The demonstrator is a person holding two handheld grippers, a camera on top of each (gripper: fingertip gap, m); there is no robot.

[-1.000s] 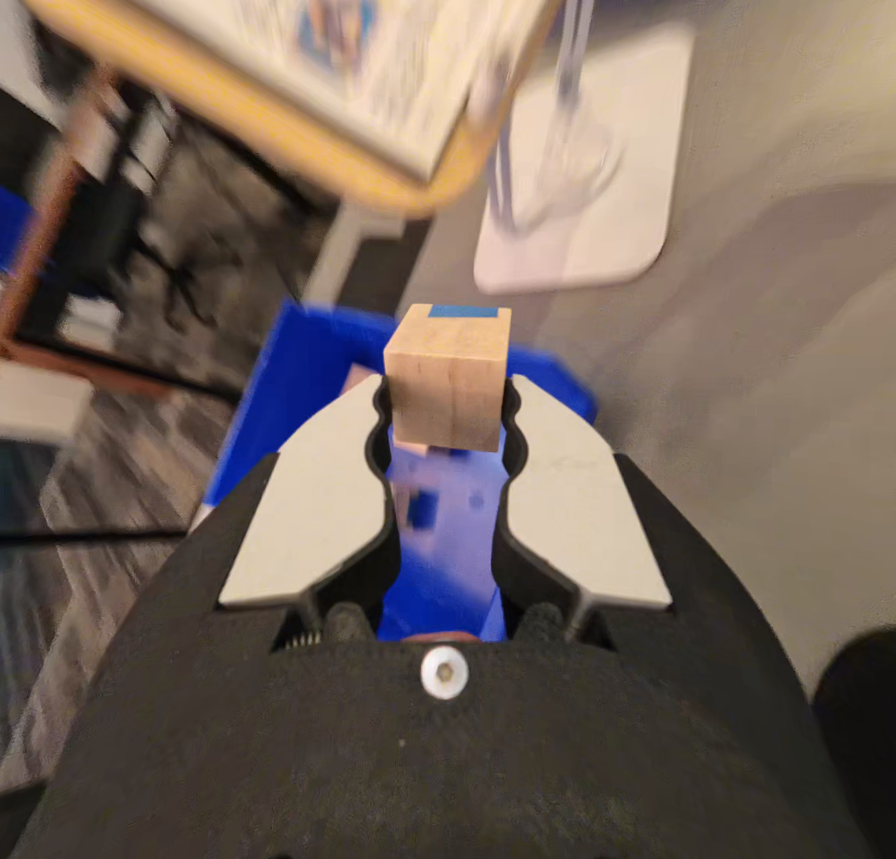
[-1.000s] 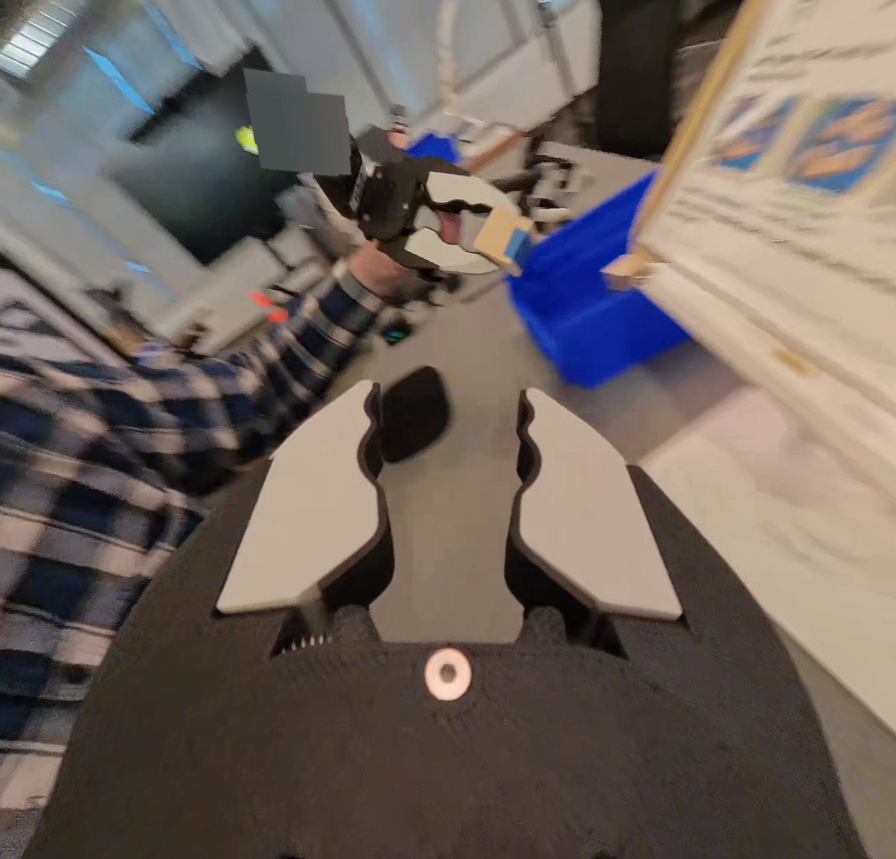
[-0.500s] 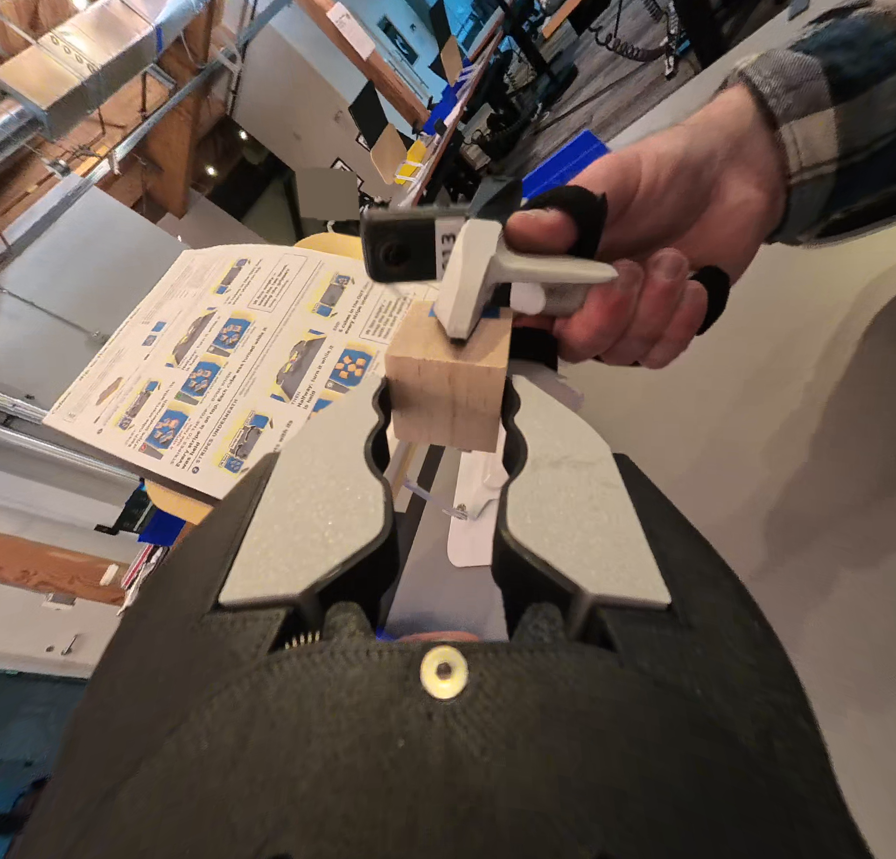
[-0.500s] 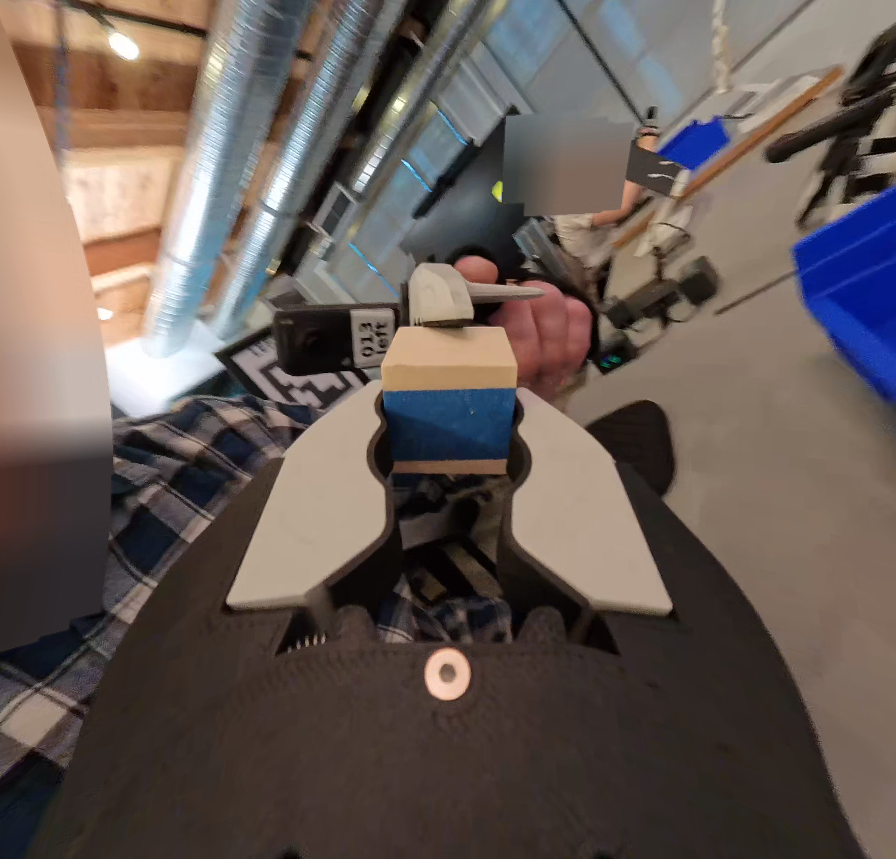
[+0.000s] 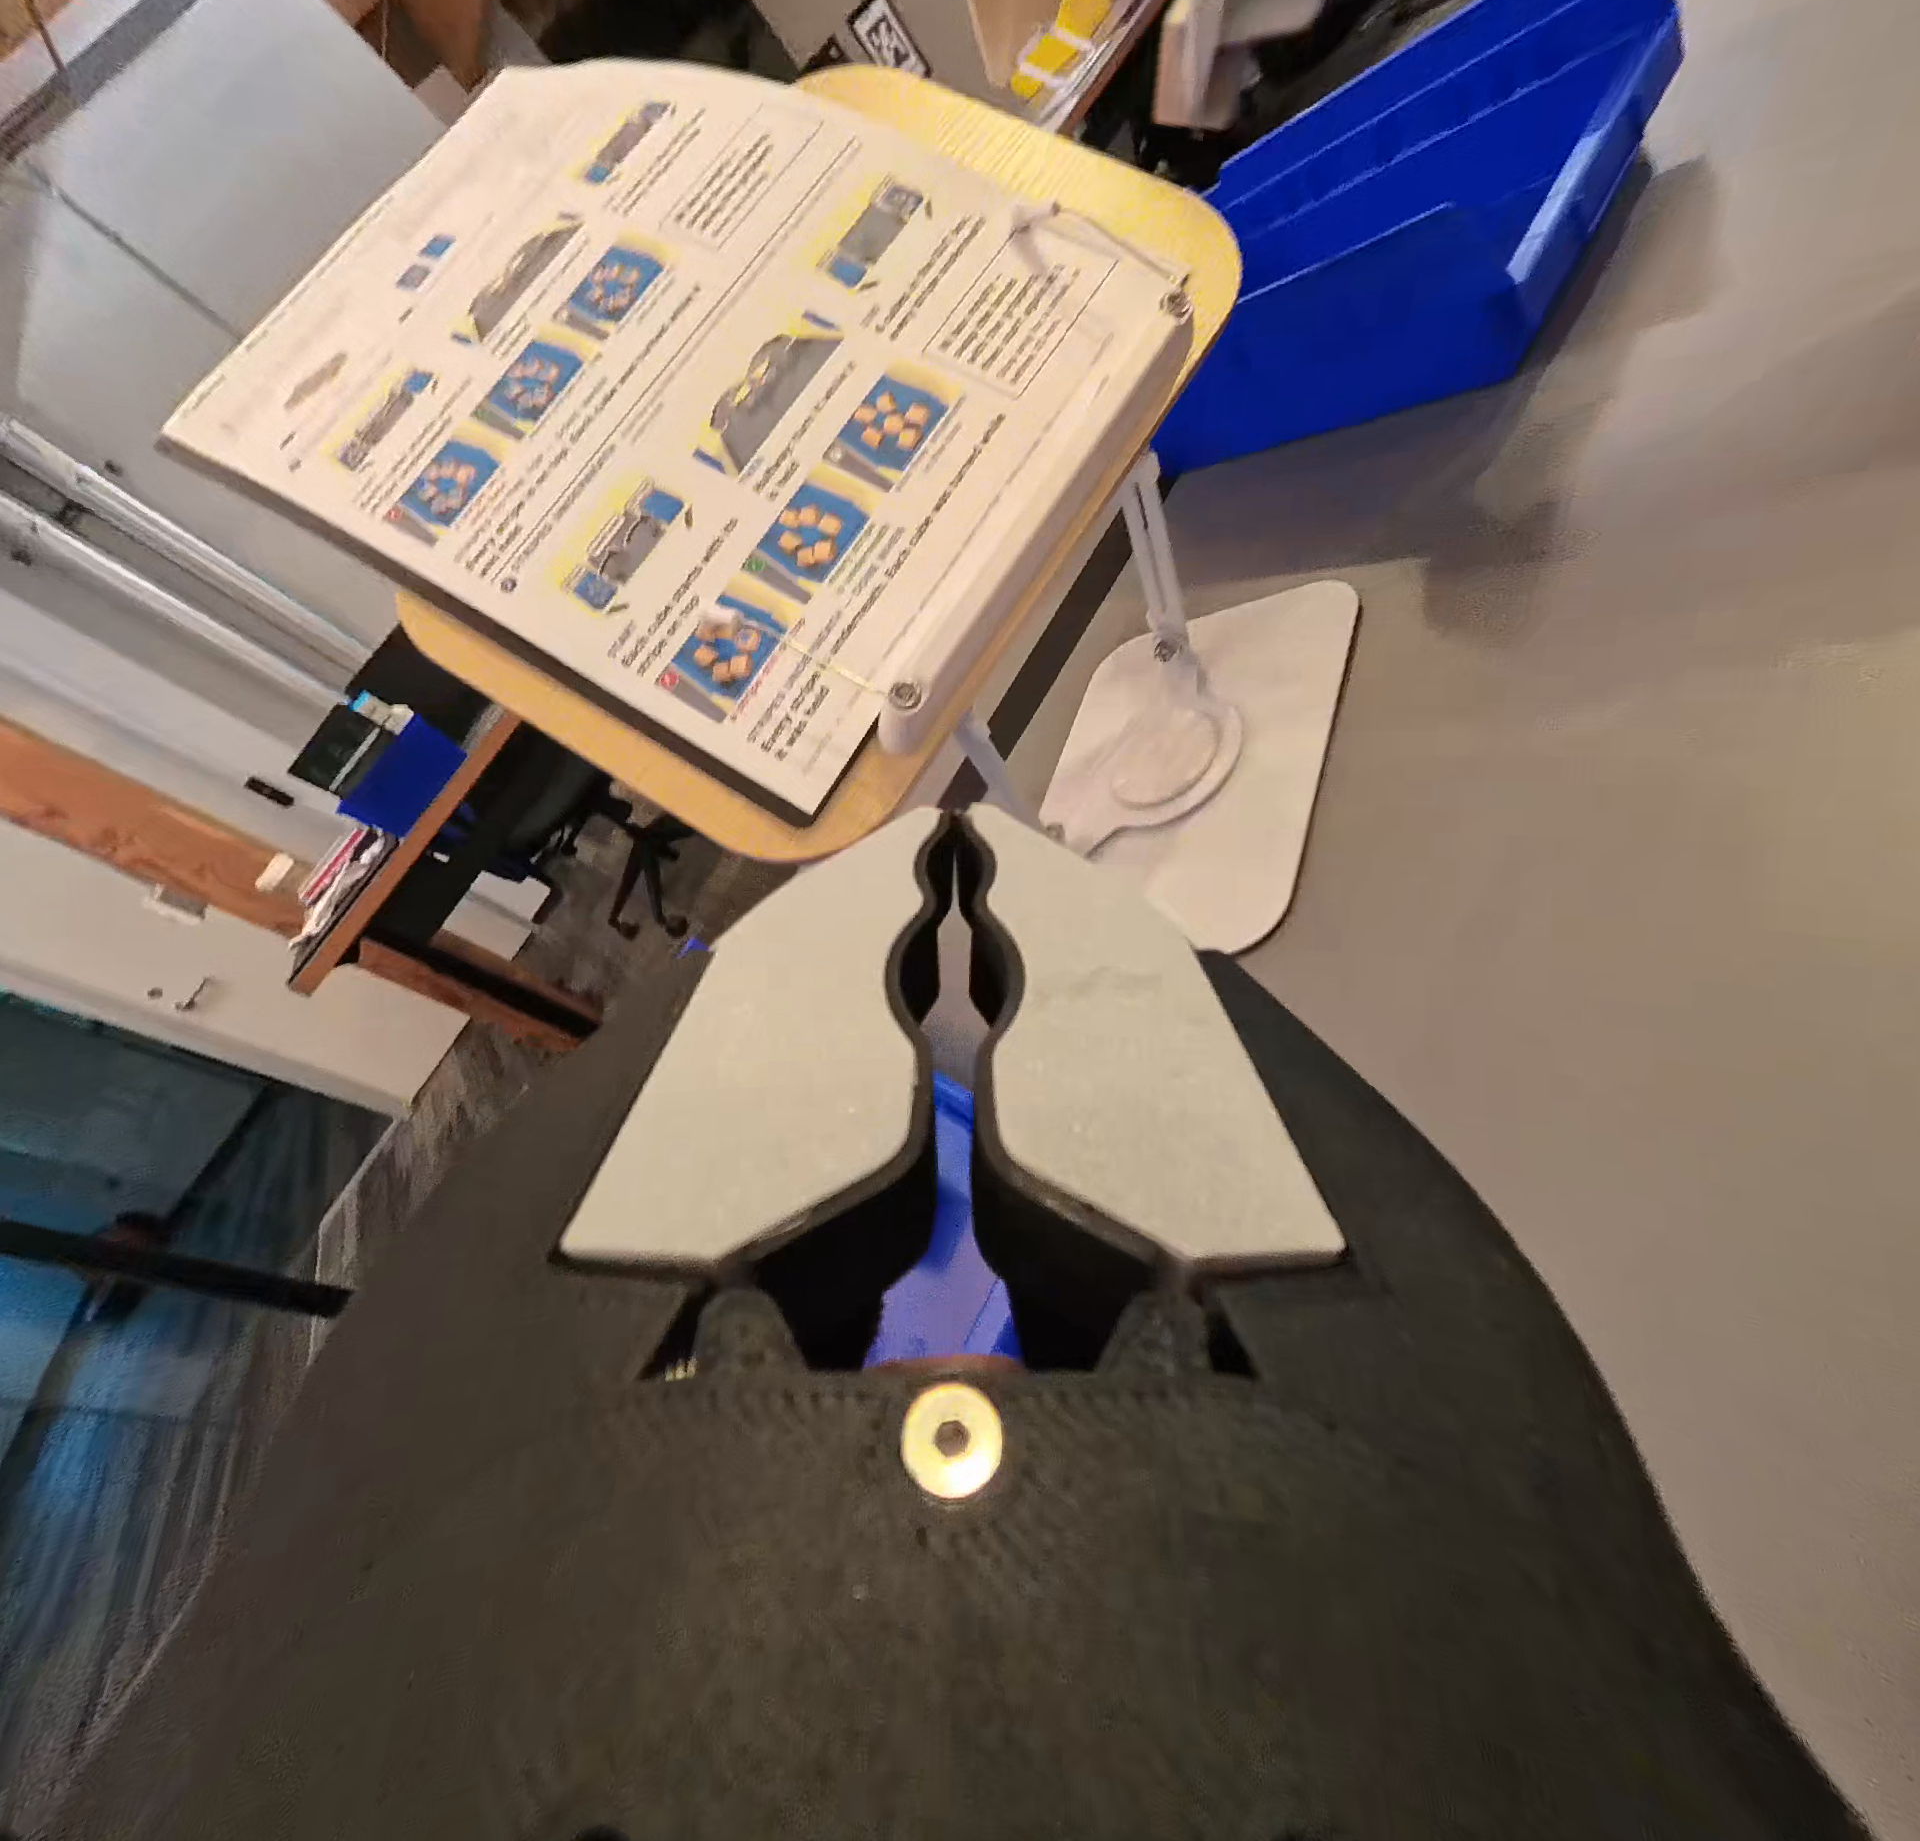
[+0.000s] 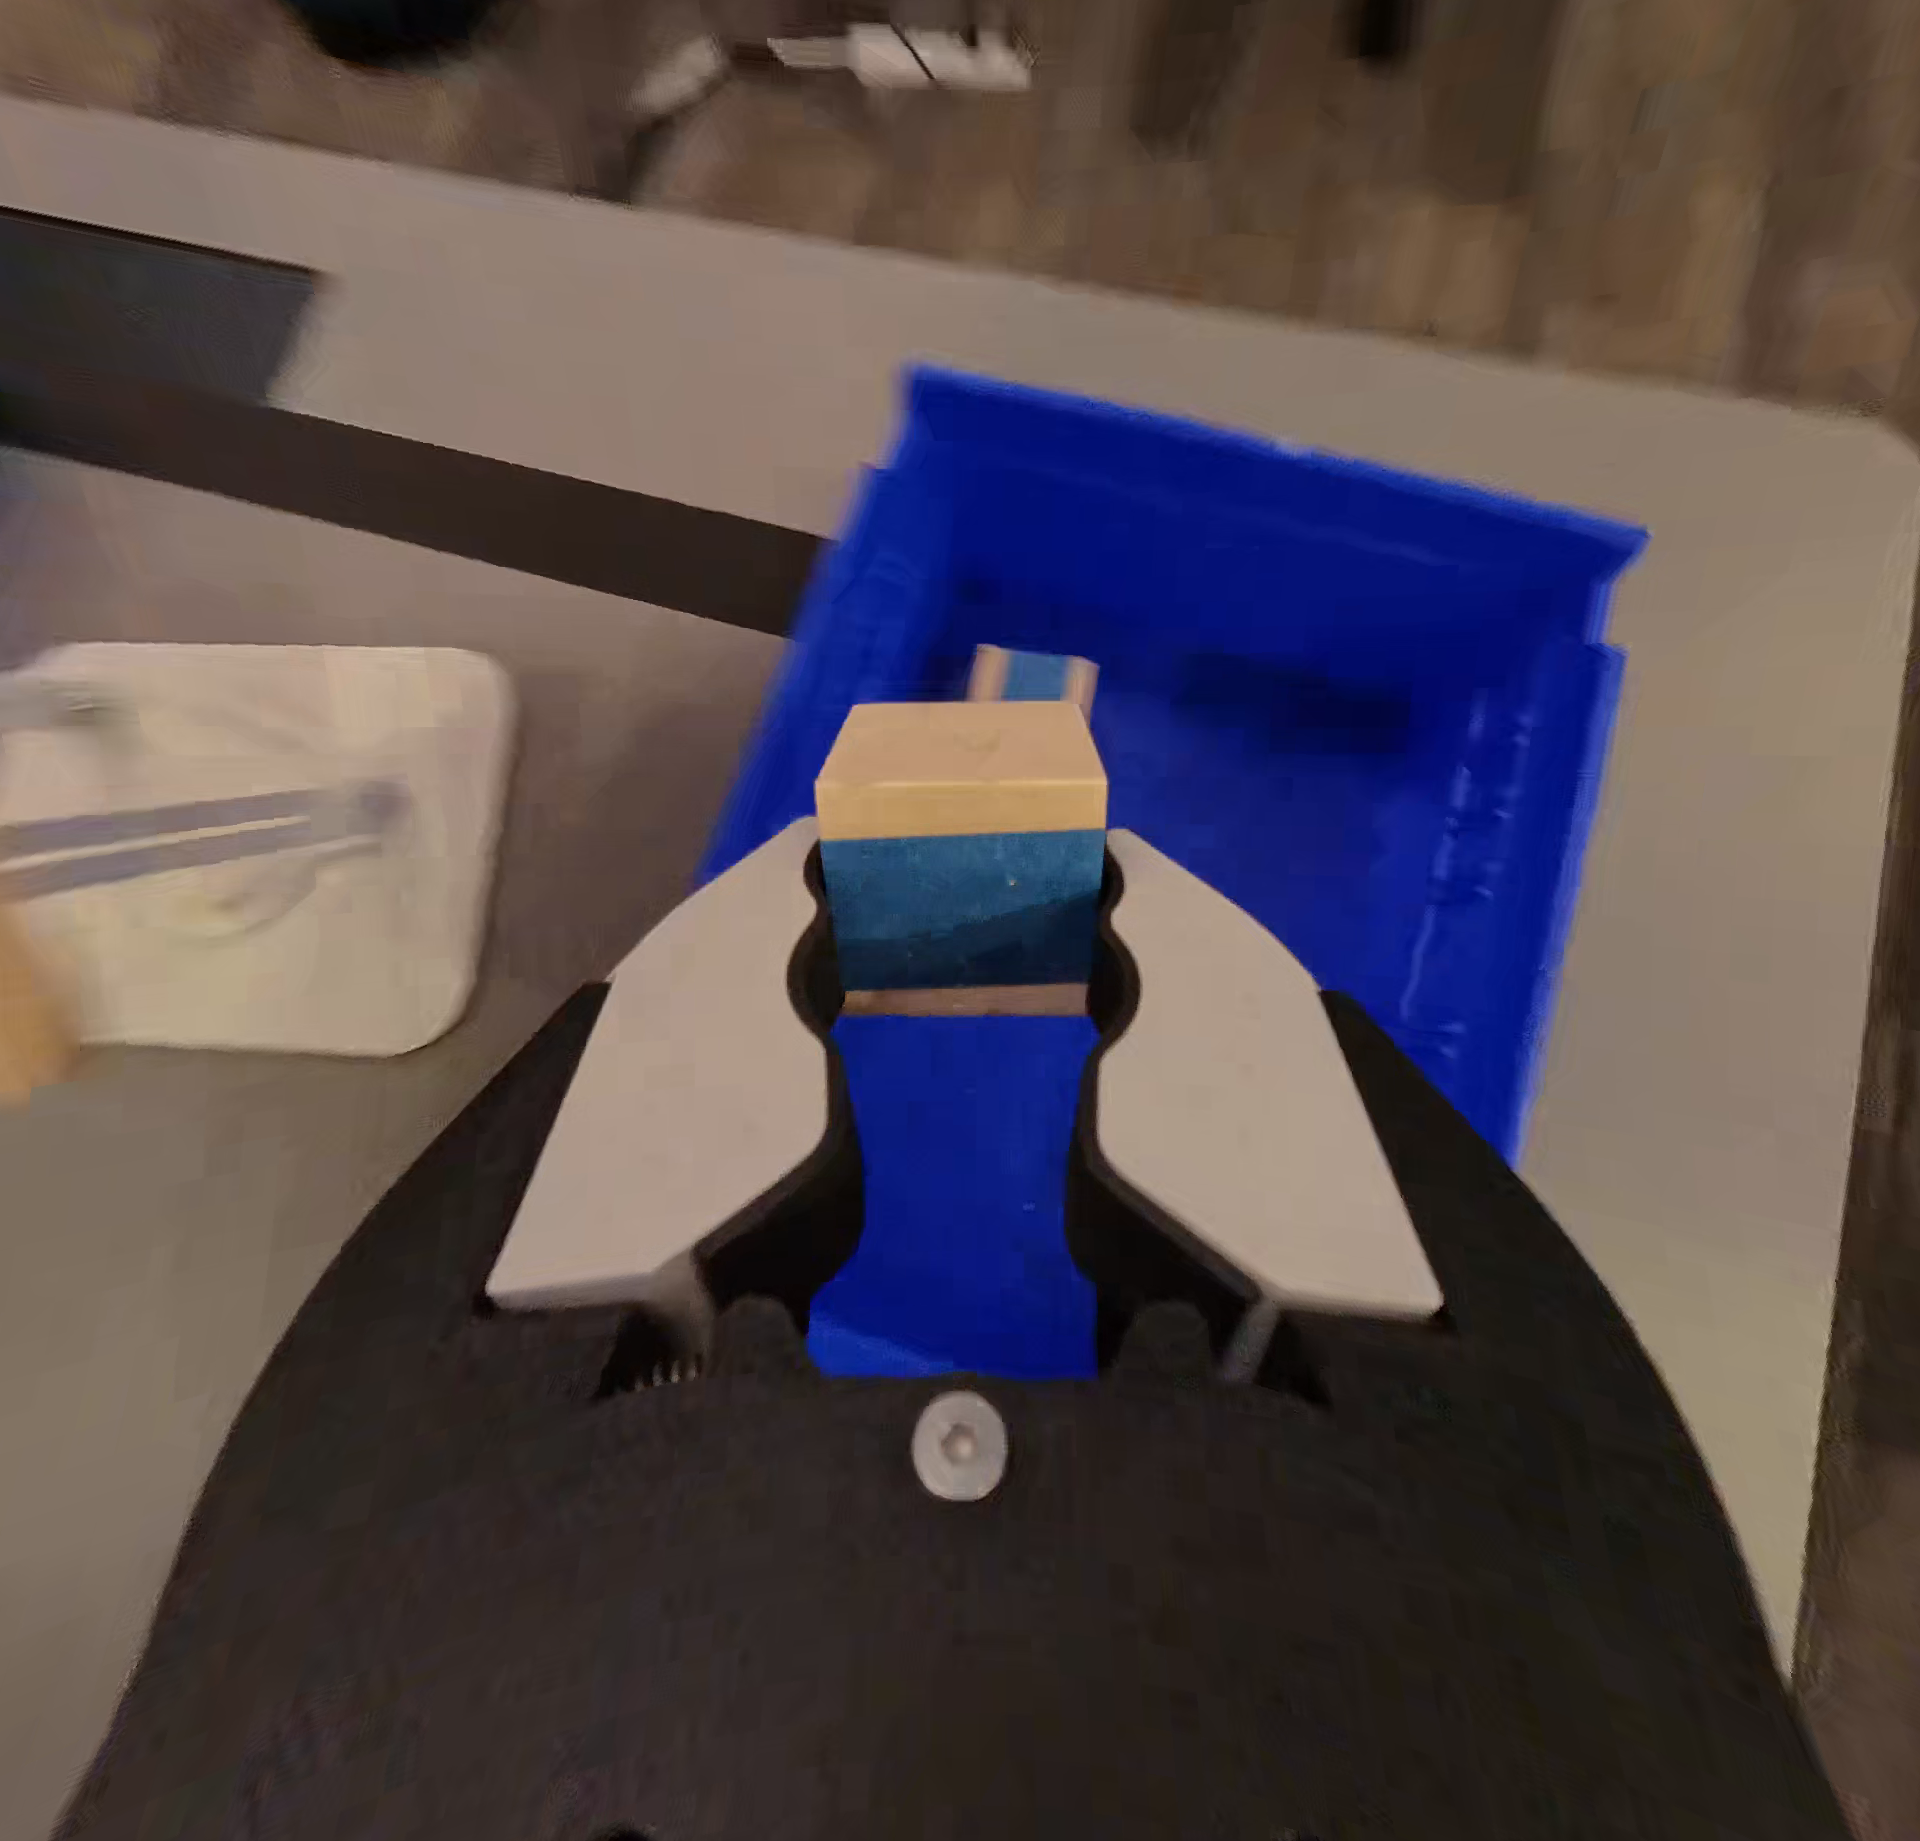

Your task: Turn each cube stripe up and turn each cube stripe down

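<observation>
Since the right hand-held gripper (image 6: 961,918) clamps the cube (image 6: 958,856) by plain side faces at mid-frame, it looks light, rigid, grippy wood, while the left hand-held gripper (image 5: 954,846) is closed on nothing.

The left gripper (image 5: 954,835) is closed with nothing in it. A picture sheet (image 5: 686,409) sits at eleven o'clock, a blue bin (image 5: 1455,264) at one o'clock.

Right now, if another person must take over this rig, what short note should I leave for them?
Left gripper: shut, nothing between its fingers, pointing toward the instruction sheet on its stand.
Right gripper: holds a wooden cube above the blue bin, pads on its sides, blue stripe facing the camera.
Another striped cube lies in the bin.
Done: the cube is lifted out and gripped.
Left: set it down at the required stripe side, then do the other one.
</observation>
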